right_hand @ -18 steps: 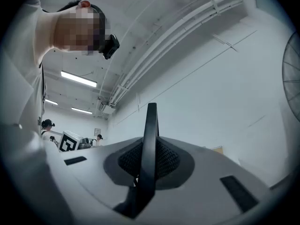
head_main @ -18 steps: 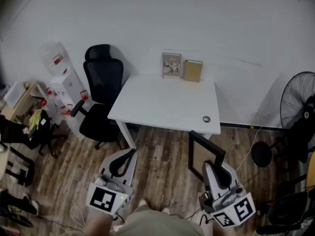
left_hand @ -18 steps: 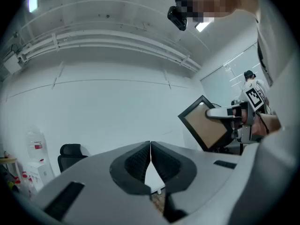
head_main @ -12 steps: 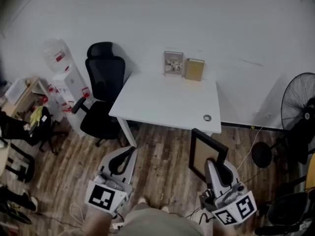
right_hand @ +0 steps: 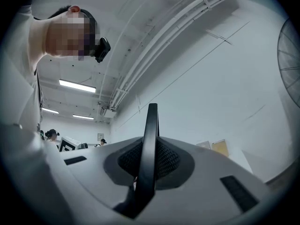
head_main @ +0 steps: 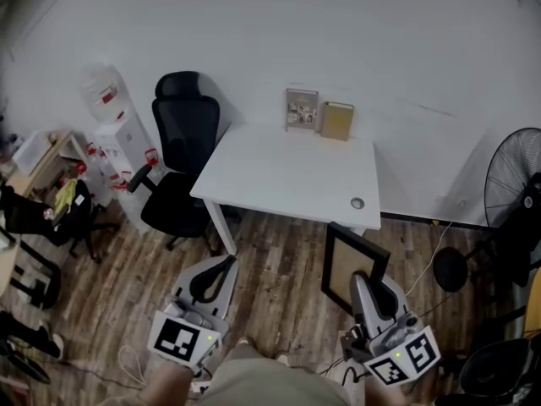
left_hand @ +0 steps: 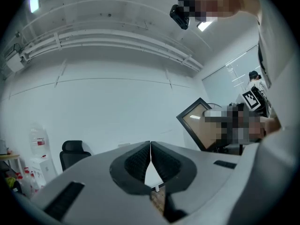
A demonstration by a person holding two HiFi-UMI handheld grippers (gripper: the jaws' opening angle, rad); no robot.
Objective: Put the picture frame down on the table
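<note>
A black picture frame (head_main: 348, 262) with a brown backing hangs above the wooden floor in front of the white table (head_main: 287, 176). My right gripper (head_main: 369, 288) is shut on its lower edge; in the right gripper view the frame (right_hand: 150, 149) stands edge-on between the jaws. My left gripper (head_main: 218, 271) is shut with nothing in it, low at the left; its pads (left_hand: 140, 161) meet in the left gripper view, where the frame (left_hand: 206, 128) shows at the right.
On the table stand a photo frame (head_main: 301, 109) and a tan book (head_main: 336, 121) against the wall, with a small round object (head_main: 357, 203) near the front right corner. A black office chair (head_main: 179, 172) is left of the table, a fan (head_main: 514, 184) at right, a water dispenser (head_main: 118, 142) at left.
The view has shifted slightly; the table and chair sit a little further right and lower. The right gripper still holds the frame in about the same place.
</note>
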